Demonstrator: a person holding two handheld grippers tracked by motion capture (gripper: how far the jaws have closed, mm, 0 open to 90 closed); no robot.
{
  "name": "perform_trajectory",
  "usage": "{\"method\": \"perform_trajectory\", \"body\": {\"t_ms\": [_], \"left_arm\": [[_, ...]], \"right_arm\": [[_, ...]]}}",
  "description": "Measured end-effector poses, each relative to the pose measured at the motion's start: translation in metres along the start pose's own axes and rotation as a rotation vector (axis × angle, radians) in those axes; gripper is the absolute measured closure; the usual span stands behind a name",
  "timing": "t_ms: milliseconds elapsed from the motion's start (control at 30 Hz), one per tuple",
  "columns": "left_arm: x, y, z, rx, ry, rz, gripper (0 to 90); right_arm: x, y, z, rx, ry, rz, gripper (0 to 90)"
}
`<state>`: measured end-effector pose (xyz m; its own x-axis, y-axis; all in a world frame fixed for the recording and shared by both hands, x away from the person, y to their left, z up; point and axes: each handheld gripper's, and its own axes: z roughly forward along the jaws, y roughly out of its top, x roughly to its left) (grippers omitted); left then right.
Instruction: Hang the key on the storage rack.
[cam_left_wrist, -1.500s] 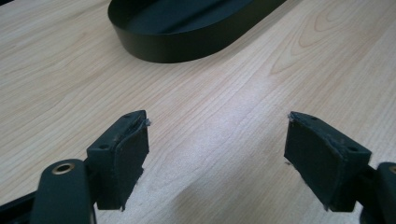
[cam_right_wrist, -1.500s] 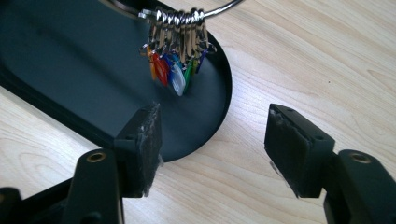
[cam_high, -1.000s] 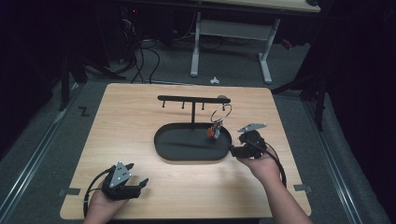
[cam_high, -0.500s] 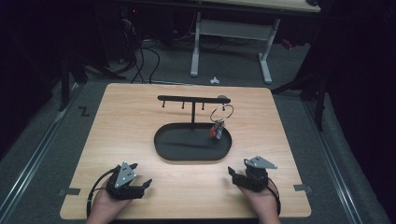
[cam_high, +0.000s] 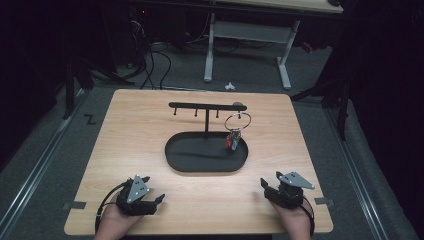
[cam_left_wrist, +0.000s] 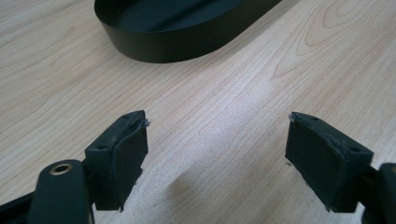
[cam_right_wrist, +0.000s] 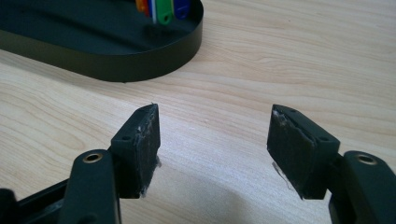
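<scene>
A black stand rises from an oval black tray (cam_high: 175, 159) at mid-table, with a crossbar (cam_high: 205, 105) carrying small hooks. A metal key ring (cam_high: 237, 121) hangs at the bar's right end, and coloured key tags (cam_high: 232, 141) dangle from it just over the tray. Those tags (cam_right_wrist: 161, 10) also appear in the right gripper view, above the tray wall (cam_right_wrist: 140, 63). My left gripper (cam_high: 153, 198) rests open at the front left of the table. My right gripper (cam_high: 267, 187) rests open at the front right. Both hold nothing. The tray rim (cam_left_wrist: 177, 44) lies ahead of my left gripper (cam_left_wrist: 217, 140).
The wooden table (cam_high: 130, 135) stands on grey carpet. A second desk's white legs (cam_high: 209, 55) and loose cables (cam_high: 150, 60) are on the floor behind it. Bare wood lies between the tray and both grippers.
My right gripper has drawn back from the key ring at the tray to the front right edge, leaving the ring on the bar. The left gripper has stayed put.
</scene>
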<state>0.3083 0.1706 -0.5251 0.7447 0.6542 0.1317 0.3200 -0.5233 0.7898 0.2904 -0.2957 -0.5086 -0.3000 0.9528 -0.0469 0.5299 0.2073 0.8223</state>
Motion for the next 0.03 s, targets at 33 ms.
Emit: {"method": "perform_trajectory", "body": {"t_ms": [33], "left_arm": [[0.0007,0.0002,-0.0005,-0.004,0.000,-0.001,21.5]], "right_arm": [[0.0014,0.0003,0.0004,0.000,-0.002,-0.009,35.2]]}}
